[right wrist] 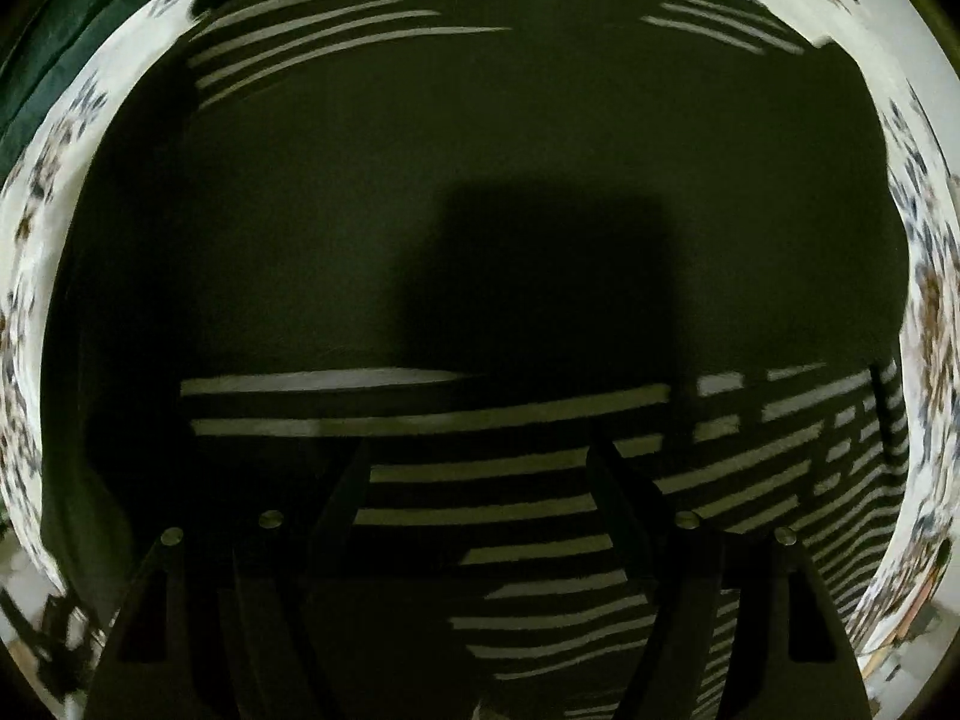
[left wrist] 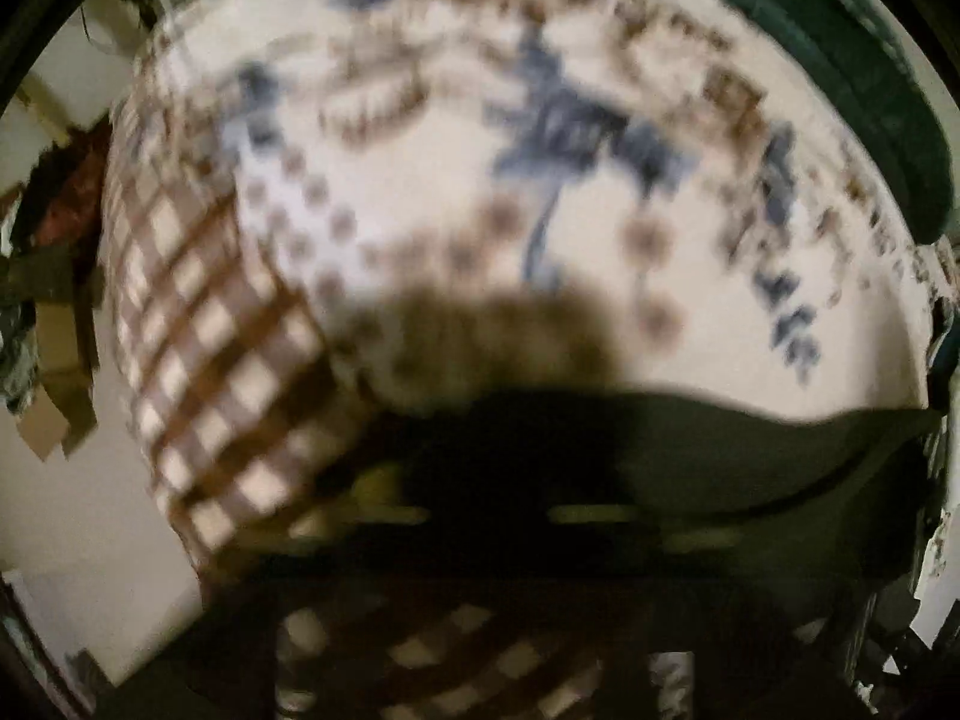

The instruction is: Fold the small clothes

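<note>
The left wrist view is smeared with motion blur. Most of it is filled by a pale bedspread, a soft white cloth printed with blurry blue tree-like shapes, rows of brown dots and brown blocky bands that curve with the lens. Over its left side lies a brown-and-cream checked cloth, woven-looking, its squares crisp enough to count but its edges blurred; it runs down and under the dark lower part of the picture, where more checks show. A dark olive garment, smooth and matte, spreads across the lower right with a rounded upper edge. The left gripper is only a dark mass with two faint yellowish streaks, and I cannot tell whether its jaws are apart or together. In the right wrist view the same dark olive garment covers nearly the whole field, flat and even in texture, with thin pale horizontal stripes in bands at the top and across the lower half. The printed bedspread shows as a ring around its edges. The right gripper has its two black angular fingers standing well apart over the striped part, with small round metal screws on the mounts behind them.
</note>
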The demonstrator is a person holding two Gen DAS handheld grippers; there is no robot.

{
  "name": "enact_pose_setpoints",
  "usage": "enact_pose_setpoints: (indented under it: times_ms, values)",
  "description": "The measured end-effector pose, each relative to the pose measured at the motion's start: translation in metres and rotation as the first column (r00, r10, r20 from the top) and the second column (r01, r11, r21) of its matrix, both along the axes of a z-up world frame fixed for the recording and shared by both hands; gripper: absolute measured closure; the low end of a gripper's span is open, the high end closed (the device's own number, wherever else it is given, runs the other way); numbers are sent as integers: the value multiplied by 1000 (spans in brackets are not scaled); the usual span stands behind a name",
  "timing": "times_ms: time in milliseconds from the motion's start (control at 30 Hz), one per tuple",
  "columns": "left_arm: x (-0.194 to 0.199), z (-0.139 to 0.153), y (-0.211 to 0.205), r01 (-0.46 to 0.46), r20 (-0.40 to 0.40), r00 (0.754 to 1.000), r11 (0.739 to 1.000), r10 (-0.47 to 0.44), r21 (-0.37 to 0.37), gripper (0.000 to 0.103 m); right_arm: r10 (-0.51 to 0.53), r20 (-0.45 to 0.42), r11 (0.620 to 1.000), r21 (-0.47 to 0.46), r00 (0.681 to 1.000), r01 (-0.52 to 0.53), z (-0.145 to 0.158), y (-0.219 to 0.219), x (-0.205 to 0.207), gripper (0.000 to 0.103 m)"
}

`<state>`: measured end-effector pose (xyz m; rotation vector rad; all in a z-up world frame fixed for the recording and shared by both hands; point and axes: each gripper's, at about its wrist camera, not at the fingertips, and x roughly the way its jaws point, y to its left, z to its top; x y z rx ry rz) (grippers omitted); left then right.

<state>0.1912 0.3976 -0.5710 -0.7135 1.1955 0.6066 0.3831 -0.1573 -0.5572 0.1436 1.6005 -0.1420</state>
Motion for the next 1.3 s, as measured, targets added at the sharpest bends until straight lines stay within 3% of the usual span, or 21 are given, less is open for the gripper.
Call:
enact_pose_setpoints:
  times_ms: [133,233,300,400,433,467,500,533,567,600,733,800,900,933,967,1000,1100,1167,1300]
  values:
    - [9,45,22,-54,129,990,998,48,37,98,81,42,997,-14,996,-81,8,17,3,27]
    - [26,53,48,-66,174,983,996,55,58,97,100,70,995,-11,993,-99,14,24,6,27]
    - [31,42,68,-71,182,981,997,69,4,93,85,85,996,0,993,-85,17,23,8,27]
    - [29,20,85,-111,176,975,982,138,-155,91,44,84,998,34,996,-47,16,20,10,27]
    - [20,19,86,-121,186,970,975,156,-184,87,33,82,998,47,996,-37,16,19,11,27]
    - [9,18,83,-138,193,965,969,178,-206,74,21,80,998,64,997,-26,15,17,9,27]
    - [-4,18,77,-156,205,957,960,206,-233,66,16,81,997,70,997,-22,14,19,9,27]
    - [-11,17,75,-174,214,949,951,231,-255,45,12,82,997,75,997,-19,12,22,9,27]
    - [-25,13,73,-218,225,931,931,289,-291,36,8,84,997,80,996,-14,12,21,7,27]
    - [-33,11,69,-239,234,918,918,320,-316,36,3,84,996,84,996,-10,12,21,5,27]
    - [-44,-19,64,-330,236,848,822,475,-465,36,-16,103,996,87,995,7,16,25,-2,27]
    - [-34,-27,66,-348,237,833,807,500,-478,36,-14,122,998,59,992,7,20,25,-10,27]
    - [-6,-27,70,-359,230,851,842,473,-404,38,-11,131,1000,1,991,11,22,17,-7,24]
    - [4,-22,70,-346,234,867,870,439,-351,49,-14,129,1000,-13,992,16,22,12,-7,13]
    - [16,-15,67,-318,220,899,909,379,-270,85,-19,126,999,-32,992,24,22,7,-7,3]
    - [28,-8,64,-266,196,932,942,306,-204,95,-22,123,997,-67,992,30,23,1,-6,1]
    - [46,16,49,-173,193,964,983,183,-68,95,2,125,985,-174,992,20,25,-5,1,1]
    - [55,35,37,-121,184,976,993,118,4,95,9,131,980,-197,991,18,26,-13,5,1]
    - [73,78,1,-32,202,979,992,7,121,95,-25,156,988,-148,987,48,26,-22,16,1]
